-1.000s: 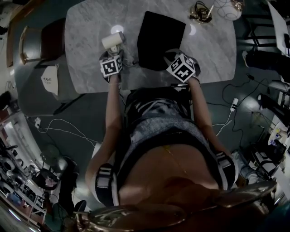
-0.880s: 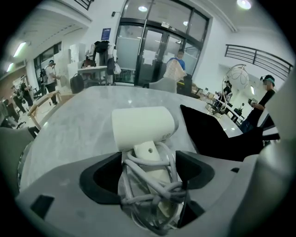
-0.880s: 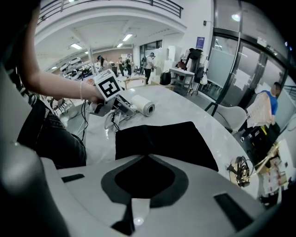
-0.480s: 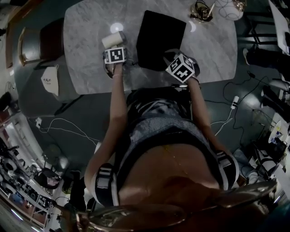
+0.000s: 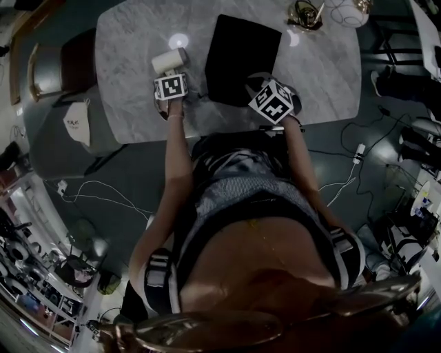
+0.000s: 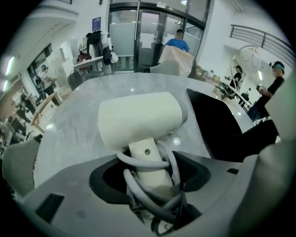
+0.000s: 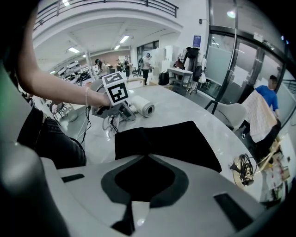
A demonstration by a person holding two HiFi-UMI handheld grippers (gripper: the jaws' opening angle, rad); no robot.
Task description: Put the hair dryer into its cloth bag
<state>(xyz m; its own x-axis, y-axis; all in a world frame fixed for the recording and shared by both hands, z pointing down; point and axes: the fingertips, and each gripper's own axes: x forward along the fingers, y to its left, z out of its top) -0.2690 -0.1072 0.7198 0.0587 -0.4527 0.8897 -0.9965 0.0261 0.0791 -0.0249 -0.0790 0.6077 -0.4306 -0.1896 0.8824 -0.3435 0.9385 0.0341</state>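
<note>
The white hair dryer [image 5: 169, 61] lies on the marble table [image 5: 131, 83], its grey cord wound round the handle [image 6: 149, 167]. My left gripper [image 6: 150, 159] straddles that handle and cord. Its jaws have just been closing, but a dark gap still shows beside the cord, so it is open. The black cloth bag [image 5: 242, 56] lies flat to the right of the dryer. My right gripper [image 7: 147, 156] is shut on the bag's near edge [image 7: 148, 178]. From the right gripper view, the left gripper [image 7: 121, 110] sits just before the dryer [image 7: 141, 108].
A tangle of cable with a gold object [image 5: 304, 16] rests at the table's far right. A chair [image 5: 62, 62] and a grey seat with a white item [image 5: 76, 123] stand to the left. The table's near edge is against the person's body. Cables trail on the floor [image 5: 344, 172].
My left gripper has moved forward over the dryer's handle, and its marker cube has turned more level. The right gripper and the bag have stayed put.
</note>
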